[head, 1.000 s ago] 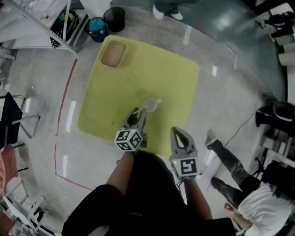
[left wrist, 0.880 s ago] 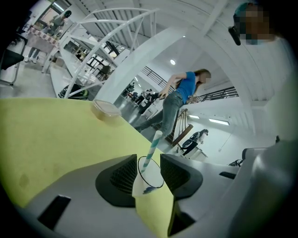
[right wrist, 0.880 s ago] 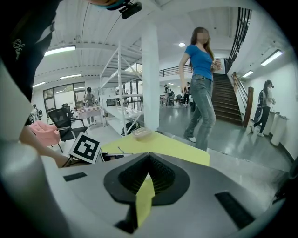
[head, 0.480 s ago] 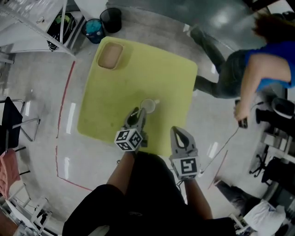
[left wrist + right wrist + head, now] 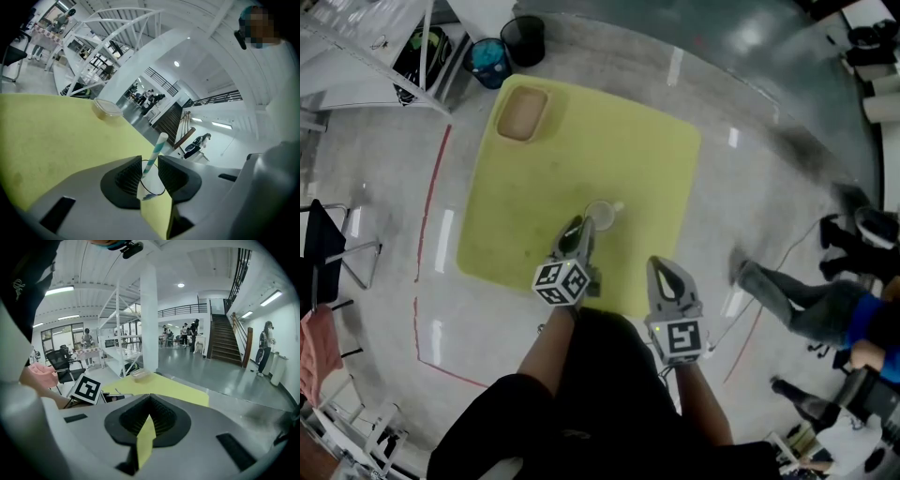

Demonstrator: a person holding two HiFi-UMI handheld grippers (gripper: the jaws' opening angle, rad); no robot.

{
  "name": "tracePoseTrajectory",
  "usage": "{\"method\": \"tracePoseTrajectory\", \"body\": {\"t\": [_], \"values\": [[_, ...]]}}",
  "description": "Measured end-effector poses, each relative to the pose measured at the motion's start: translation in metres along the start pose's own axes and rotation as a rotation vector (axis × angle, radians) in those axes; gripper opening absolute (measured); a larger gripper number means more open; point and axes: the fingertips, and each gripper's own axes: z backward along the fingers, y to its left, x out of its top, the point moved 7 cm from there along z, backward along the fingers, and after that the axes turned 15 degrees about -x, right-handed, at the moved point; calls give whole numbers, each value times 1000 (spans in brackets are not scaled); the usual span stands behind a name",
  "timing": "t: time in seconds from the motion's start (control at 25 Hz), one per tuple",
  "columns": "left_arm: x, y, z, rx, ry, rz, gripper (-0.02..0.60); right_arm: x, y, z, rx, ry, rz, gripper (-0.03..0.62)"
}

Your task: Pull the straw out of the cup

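Nearest to us, the right tool hangs over the near edge of the yellow surface, at about 5 o'clock from the cup. Its jaws are together and carry nothing. The left tool meets the cup from 7 o'clock. Its jaws have just been closing with the straw between them, but a gap shows beside it, so they do not clamp it yet. The straw stands in the cup, leaning to 1 o'clock. We judge that the grasping step is in hand. Next the jaws must close fully, then pull along the straw's lean so the cup does not tip. We count two tools, one cup, one straw, and one shallow container at the far 11 o'clock corner.
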Motion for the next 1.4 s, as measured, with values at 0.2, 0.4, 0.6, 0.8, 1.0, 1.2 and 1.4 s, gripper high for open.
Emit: {"method": "tracePoseTrajectory", "body": {"t": [0.2, 0.4, 0.6, 0.8, 1.0, 1.2, 1.4], "values": [[0, 2, -2, 1, 3, 8, 143, 0, -1, -2, -4, -3, 3, 17], [-1, 2, -2, 6, 8, 12, 143, 2, -3, -1, -10, 0, -6, 17], [0, 5, 1, 25, 11, 17, 114, 3, -1, 0, -12, 3, -5, 15], [3, 8, 2, 30, -2, 24, 71, 2, 0, -2, -12, -1, -4, 15], [5, 9, 1, 22, 19, 18, 67, 4, 2, -3, -16, 1, -11, 16], [9, 7, 3, 6, 32, 7, 66, 5, 4, -2, -22, -2, -17, 15], [16, 4, 1, -3, 54, -14, 66, 7, 5, -3, -29, -12, -28, 15]]}}
